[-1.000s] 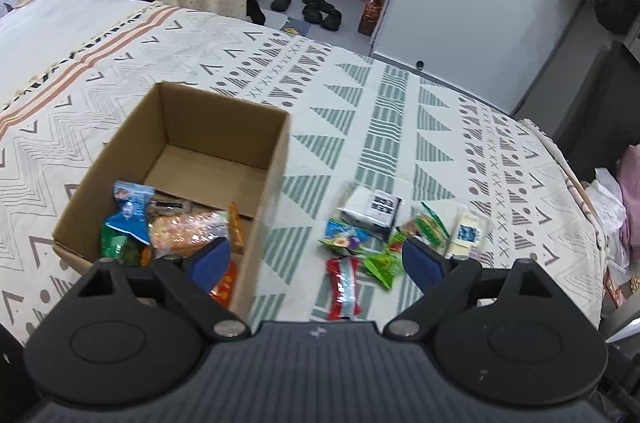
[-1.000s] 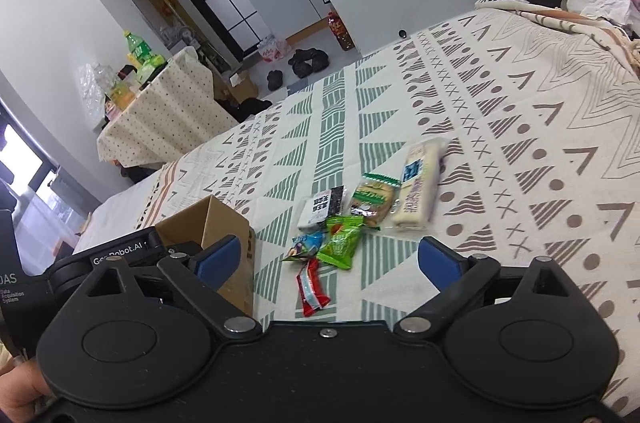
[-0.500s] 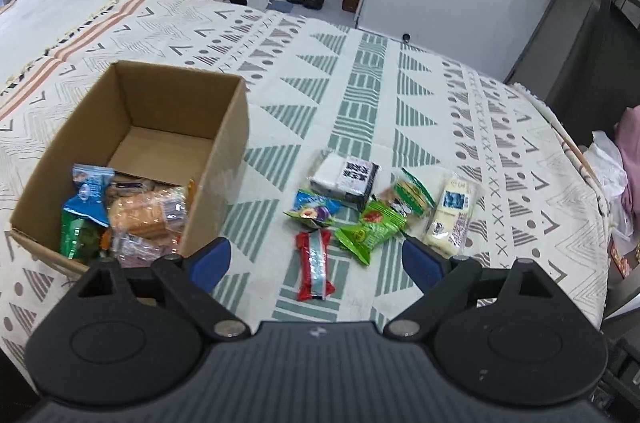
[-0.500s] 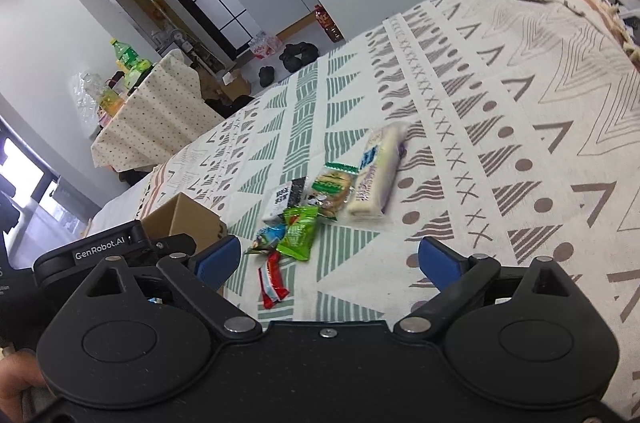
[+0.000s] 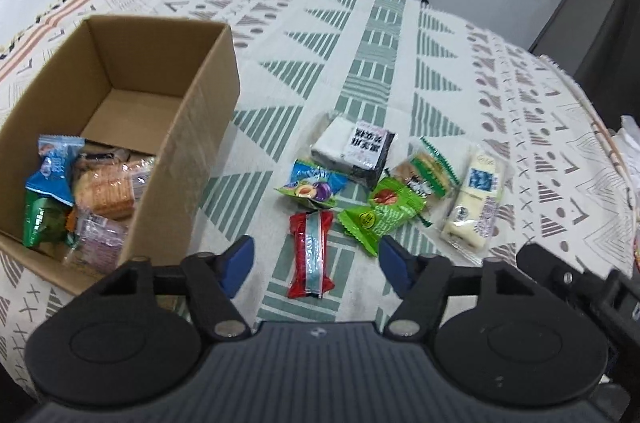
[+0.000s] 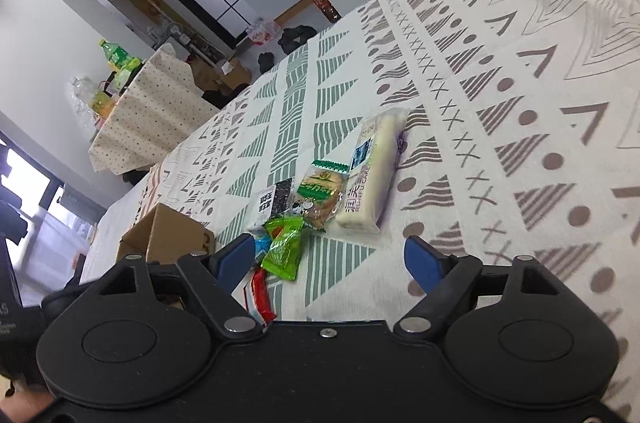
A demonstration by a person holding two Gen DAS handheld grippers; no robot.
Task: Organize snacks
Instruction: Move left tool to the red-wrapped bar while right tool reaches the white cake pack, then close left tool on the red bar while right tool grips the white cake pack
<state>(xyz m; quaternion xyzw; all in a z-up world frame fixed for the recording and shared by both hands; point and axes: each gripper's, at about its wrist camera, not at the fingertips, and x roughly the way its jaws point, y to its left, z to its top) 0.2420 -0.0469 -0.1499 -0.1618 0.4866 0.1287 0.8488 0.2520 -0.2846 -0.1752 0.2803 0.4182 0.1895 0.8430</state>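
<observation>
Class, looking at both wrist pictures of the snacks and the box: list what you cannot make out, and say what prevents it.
- Red packet, right wrist view: lower end hidden by the gripper body.
- Cardboard box, right wrist view: inside hidden by its own wall.
- Snacks low in the box, left wrist view: buried under other packets.
- Small print on the white cake bar: too small.

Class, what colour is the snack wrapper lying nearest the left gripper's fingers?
Red with a pale blue-white stripe, the red wrapper; clearest in the left wrist view.
</observation>
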